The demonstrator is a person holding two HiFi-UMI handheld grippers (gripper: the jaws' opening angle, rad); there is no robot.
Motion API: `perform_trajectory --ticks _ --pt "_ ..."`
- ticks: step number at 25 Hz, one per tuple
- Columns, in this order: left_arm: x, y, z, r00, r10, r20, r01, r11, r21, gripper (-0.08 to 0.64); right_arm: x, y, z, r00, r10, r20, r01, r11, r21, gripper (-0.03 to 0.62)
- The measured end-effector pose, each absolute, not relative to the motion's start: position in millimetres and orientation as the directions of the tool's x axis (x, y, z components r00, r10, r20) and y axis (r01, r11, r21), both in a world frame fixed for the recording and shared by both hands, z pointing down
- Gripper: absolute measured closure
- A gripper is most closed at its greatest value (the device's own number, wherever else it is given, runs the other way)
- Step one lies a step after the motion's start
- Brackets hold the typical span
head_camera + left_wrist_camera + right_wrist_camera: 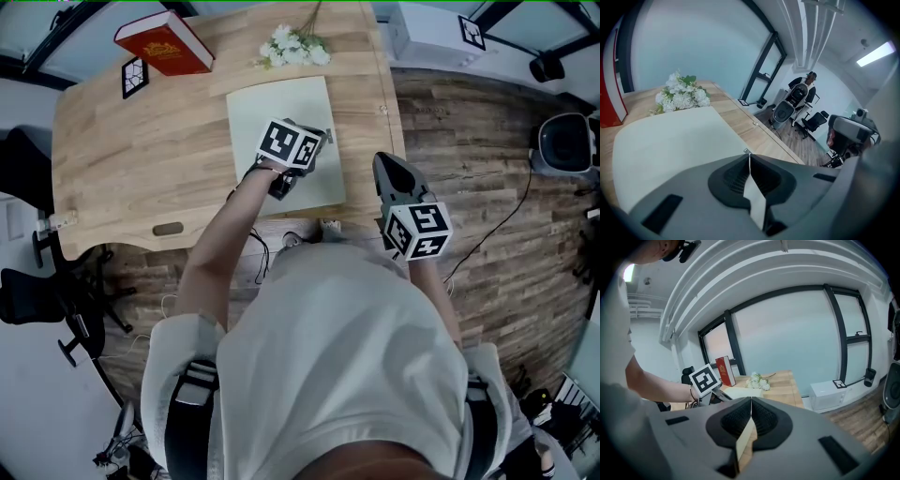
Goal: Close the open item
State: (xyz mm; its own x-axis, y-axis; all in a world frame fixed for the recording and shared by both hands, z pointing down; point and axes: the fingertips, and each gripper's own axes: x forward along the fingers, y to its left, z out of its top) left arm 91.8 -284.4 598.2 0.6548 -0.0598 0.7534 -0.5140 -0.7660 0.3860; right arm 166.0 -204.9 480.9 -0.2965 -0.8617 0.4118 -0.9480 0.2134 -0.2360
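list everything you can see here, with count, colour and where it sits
desk: one, light wood, centre
flat item: one, pale green, lying shut on the desk's right half
book: one, red, standing at the desk's far left corner
flowers: one bunch, white, far edge of the desk, beyond the flat item
marker tile: one, black and white, beside the book
box: one, white with a marker, off the desk, far right
office chair: one, black, left of the desk
left gripper: one, grey, jaws shut, over the flat item
right gripper: one, grey, jaws shut, off the desk's right corner
shirt: one, white, on the person
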Motion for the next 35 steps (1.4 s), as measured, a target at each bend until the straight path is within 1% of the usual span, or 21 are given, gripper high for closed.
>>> perform_trajectory --ticks 8,20,30,35 --pt "93.5 -283.8 605.1 0.618 -0.057 0.784 -0.528 -0.769 0.361 0.536 168.6 -207.0 482.1 -0.303 -0.860 0.411 -0.945 0.217 -0.243 0.572" --pt "94.7 -286.5 612.7 0.596 -0.018 0.803 -0.566 -0.719 0.404 0.540 169.8 -210.5 487.1 -0.327 -0.849 0.415 -0.938 0.238 -0.253 0.574" --pt "95.1 -288.0 613.0 0.589 -0.058 0.806 -0.598 -0.702 0.387 0.540 166.1 -212.2 487.6 -0.361 -0.839 0.408 -0.927 0.275 -0.255 0.574" --pt "93.5 -288.8 609.4 0.607 -0.109 0.787 -0.633 -0.665 0.397 0.540 163.8 -209.7 487.3 -0.377 -0.836 0.399 -0.921 0.295 -0.253 0.574"
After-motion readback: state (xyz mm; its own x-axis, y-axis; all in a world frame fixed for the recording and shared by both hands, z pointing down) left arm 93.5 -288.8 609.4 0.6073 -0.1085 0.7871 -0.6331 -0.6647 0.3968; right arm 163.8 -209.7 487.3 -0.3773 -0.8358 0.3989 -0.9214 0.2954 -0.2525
